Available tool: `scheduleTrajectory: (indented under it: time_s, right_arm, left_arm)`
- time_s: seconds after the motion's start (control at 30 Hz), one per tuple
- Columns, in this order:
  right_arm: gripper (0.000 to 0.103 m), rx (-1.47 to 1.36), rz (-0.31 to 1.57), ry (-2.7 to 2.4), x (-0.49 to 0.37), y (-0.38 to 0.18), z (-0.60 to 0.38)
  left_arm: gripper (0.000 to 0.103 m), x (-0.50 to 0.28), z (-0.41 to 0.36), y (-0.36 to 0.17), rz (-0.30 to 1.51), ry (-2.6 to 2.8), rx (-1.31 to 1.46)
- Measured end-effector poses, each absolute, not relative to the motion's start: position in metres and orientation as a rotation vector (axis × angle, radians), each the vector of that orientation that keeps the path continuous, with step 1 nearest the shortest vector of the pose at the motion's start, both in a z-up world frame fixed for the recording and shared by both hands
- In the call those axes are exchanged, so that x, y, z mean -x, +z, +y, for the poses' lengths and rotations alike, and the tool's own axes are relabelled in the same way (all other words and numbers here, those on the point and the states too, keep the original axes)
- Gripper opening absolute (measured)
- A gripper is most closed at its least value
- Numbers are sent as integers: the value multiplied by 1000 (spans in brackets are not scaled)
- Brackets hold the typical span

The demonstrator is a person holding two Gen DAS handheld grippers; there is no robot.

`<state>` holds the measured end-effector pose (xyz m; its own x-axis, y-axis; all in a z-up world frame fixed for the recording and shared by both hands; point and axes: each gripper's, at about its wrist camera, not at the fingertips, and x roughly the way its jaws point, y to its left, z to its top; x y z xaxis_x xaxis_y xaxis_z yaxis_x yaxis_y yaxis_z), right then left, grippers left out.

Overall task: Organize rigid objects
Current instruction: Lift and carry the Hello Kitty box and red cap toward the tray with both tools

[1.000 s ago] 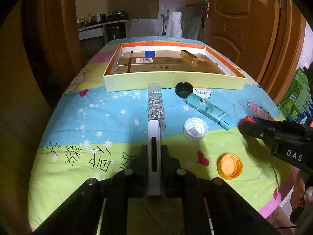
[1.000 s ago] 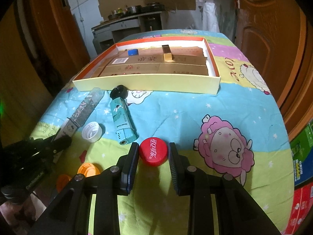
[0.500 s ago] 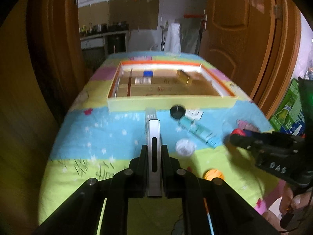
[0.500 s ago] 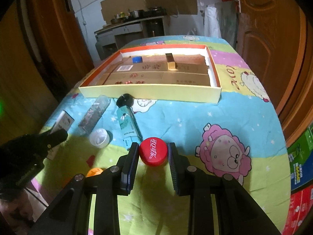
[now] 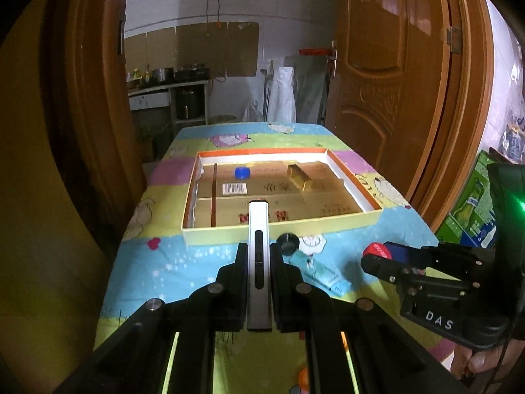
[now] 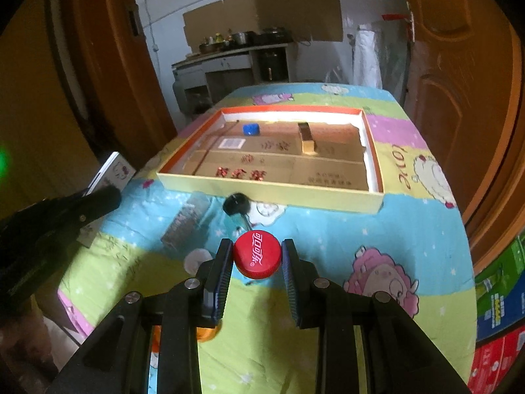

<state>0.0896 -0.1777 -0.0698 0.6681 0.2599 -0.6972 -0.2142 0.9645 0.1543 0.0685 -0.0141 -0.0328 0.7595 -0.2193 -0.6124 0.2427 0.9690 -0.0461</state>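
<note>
My left gripper (image 5: 259, 256) has its jaws clamped on a thin, flat silver case (image 5: 258, 262), which stands on edge between them and points forward, raised above the worktop (image 5: 197, 256). The worktop is covered with a bright cartoon-print cloth. My right gripper (image 6: 257, 256) has its jaws clamped on a red bottle cap (image 6: 257, 255), white lettering facing up, also held off the cloth.

Ahead of both grippers lies a wide, shallow cardboard tray (image 5: 282, 226) with pale yellow walls and an orange rim. Inside it, a blue cap (image 5: 242, 172) sits near the far left, and a small gold box (image 5: 299, 177) lies to its right, apart from it.

On the cloth just in front of the tray's near wall is a black cap (image 6: 236, 204). A teal tube-shaped box (image 5: 320, 272) lies beside it, angled toward me. Left of these, in the right wrist view, a patterned flat case (image 6: 185, 225) rests on the cloth, and a white cap (image 6: 198, 259) lies nearer me. An orange cap (image 6: 206, 333) is partly hidden under my right gripper.
</note>
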Motion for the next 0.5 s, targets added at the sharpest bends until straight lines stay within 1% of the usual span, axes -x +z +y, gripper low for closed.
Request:
scheduleTrajectory:
  time_s: [0.5]
  right_arm:
    - [31,-63,787,296,-125,-54,-170]
  left_arm:
    - [12,-109,-16,-19,669,-260,-7]
